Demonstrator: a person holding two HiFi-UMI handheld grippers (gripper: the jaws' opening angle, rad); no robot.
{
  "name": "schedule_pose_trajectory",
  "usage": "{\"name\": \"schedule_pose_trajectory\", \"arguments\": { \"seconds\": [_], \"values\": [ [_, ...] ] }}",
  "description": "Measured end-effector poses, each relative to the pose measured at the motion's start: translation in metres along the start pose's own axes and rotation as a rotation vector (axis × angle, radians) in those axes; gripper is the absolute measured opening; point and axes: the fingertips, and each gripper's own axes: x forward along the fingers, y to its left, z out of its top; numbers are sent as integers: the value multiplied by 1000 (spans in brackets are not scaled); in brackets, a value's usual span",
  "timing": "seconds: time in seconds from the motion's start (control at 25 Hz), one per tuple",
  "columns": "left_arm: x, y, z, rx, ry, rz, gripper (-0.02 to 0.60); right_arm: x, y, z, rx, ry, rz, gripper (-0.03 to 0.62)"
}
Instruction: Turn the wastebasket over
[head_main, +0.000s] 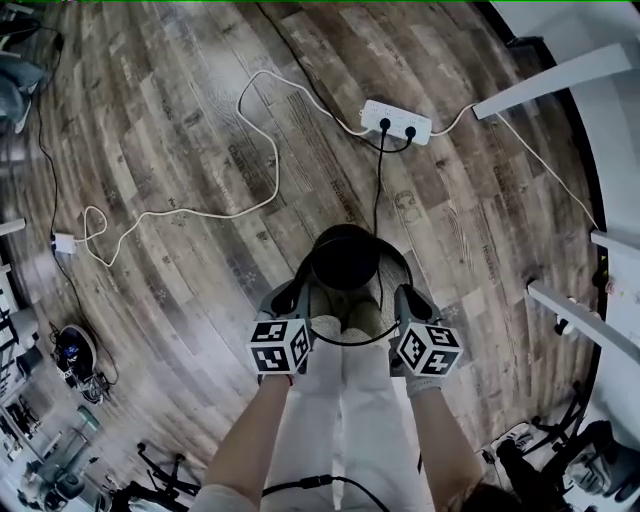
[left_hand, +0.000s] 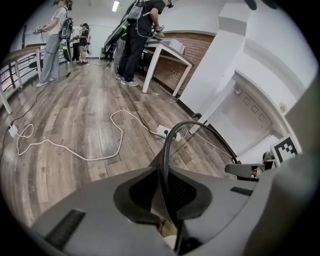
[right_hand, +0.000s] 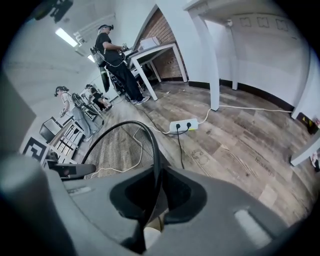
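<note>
A black wire-mesh wastebasket (head_main: 345, 258) hangs above the wooden floor in front of the person's legs, mouth up, its dark solid base showing through the opening. My left gripper (head_main: 300, 297) is shut on the left side of the round rim and my right gripper (head_main: 405, 297) on the right side. In the left gripper view the rim (left_hand: 165, 165) runs straight down between the jaws of the left gripper (left_hand: 167, 202), with the mesh wall (left_hand: 205, 155) to the right. In the right gripper view the rim (right_hand: 156, 160) passes into the right gripper (right_hand: 151, 202), with the mesh (right_hand: 117, 147) to the left.
A white power strip (head_main: 396, 120) with two black plugs lies on the floor beyond the basket. A white cable (head_main: 255, 205) loops left to an adapter (head_main: 63, 243). White table legs (head_main: 560, 85) stand at the right. People (left_hand: 134, 40) stand far off by a table.
</note>
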Motion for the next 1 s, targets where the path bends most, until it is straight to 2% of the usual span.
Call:
{"name": "schedule_pose_trajectory", "arguments": {
  "seconds": [0.4, 1.0],
  "values": [
    [-55, -24, 21, -20, -29, 12, 34, -52, 24, 28, -22, -17, 21, 26],
    [-123, -61, 48, 3, -60, -2, 34, -127, 48, 53, 5, -59, 33, 28]
  ]
}}
